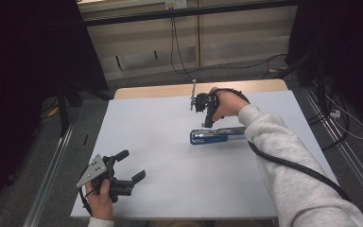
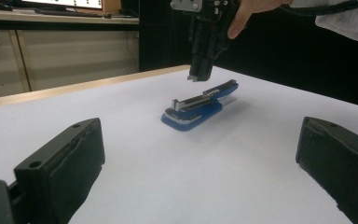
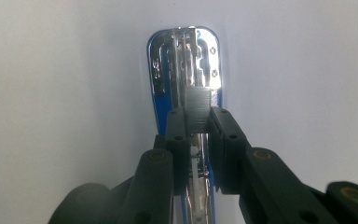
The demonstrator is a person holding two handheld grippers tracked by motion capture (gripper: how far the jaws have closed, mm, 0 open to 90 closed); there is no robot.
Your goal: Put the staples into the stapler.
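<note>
One blue stapler (image 1: 216,135) lies open on the white table (image 1: 170,189), directly beneath the right gripper (image 1: 208,124), whose jaws clamp one grey strip of staples (image 3: 197,110). The left gripper (image 1: 133,165), jaws spread and empty, rests well apart.

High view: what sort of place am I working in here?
Probably a lab or recording workspace, not a home: a white-topped table on carpet, floor rails at both sides, loose cables along the far wall, and a monitor on a side bench.
</note>
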